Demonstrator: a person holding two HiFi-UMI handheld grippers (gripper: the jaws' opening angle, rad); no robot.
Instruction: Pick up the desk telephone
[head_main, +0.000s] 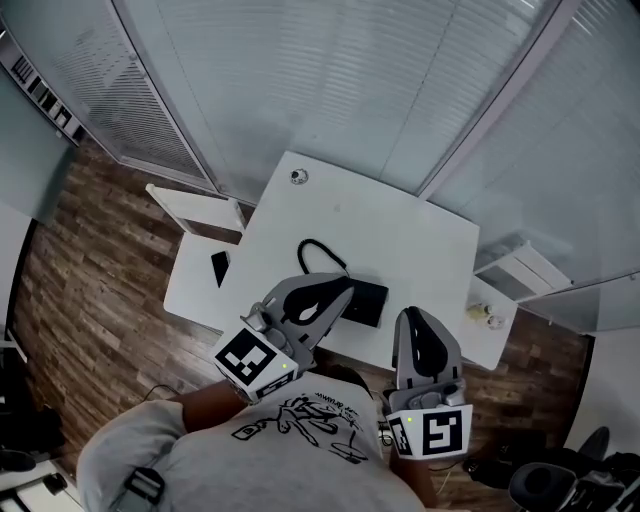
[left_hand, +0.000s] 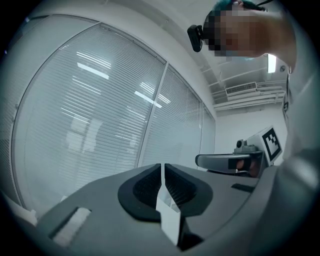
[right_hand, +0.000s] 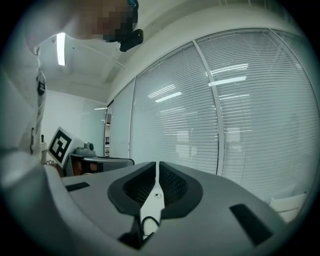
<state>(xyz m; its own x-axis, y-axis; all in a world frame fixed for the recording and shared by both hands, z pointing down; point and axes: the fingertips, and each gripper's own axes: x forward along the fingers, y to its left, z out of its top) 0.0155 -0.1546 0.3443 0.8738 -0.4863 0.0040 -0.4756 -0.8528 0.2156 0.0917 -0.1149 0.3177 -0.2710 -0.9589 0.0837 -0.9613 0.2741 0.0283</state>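
The black desk telephone lies on the white desk, with its cord looped beside it; my left gripper covers part of it in the head view. That left gripper is held above the desk's near edge with its jaws shut and nothing between them. The right gripper hovers to the right of the telephone, also shut and empty. Both point level at the window blinds. A sliver of desk and cord shows below the right jaws.
A lower white side table with a small black object adjoins the desk on the left. A round fitting sits at the desk's far corner, small items at its right end. A white shelf unit stands beyond.
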